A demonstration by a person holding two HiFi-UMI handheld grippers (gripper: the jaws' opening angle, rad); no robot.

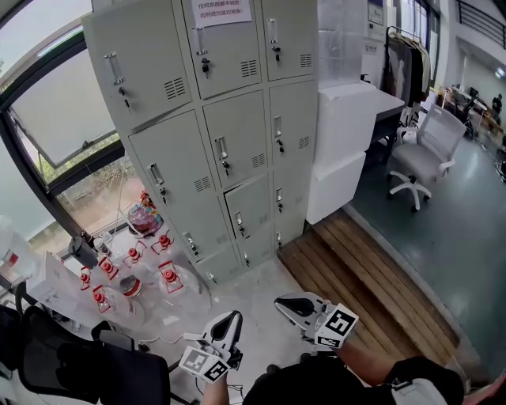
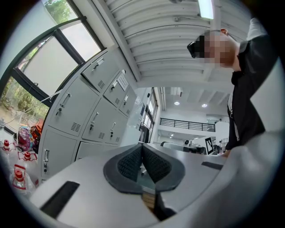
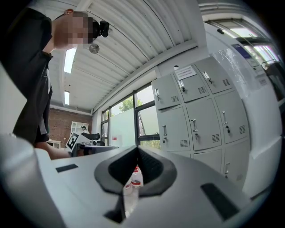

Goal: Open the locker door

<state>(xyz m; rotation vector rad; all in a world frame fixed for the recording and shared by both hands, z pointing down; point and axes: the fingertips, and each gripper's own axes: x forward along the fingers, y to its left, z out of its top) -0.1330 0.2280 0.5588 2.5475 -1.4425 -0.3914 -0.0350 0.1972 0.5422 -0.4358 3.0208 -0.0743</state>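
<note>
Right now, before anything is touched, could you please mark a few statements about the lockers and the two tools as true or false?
1. The left tool and the right tool are both shut, with nothing held. True.
2. The right tool grips a locker handle. False: it is held well short of the lockers.
3. A paper notice is stuck on a top-row door. True.
4. The red-capped bottles stand to the right of the lockers. False: in the head view they stand at the lockers' left.
</note>
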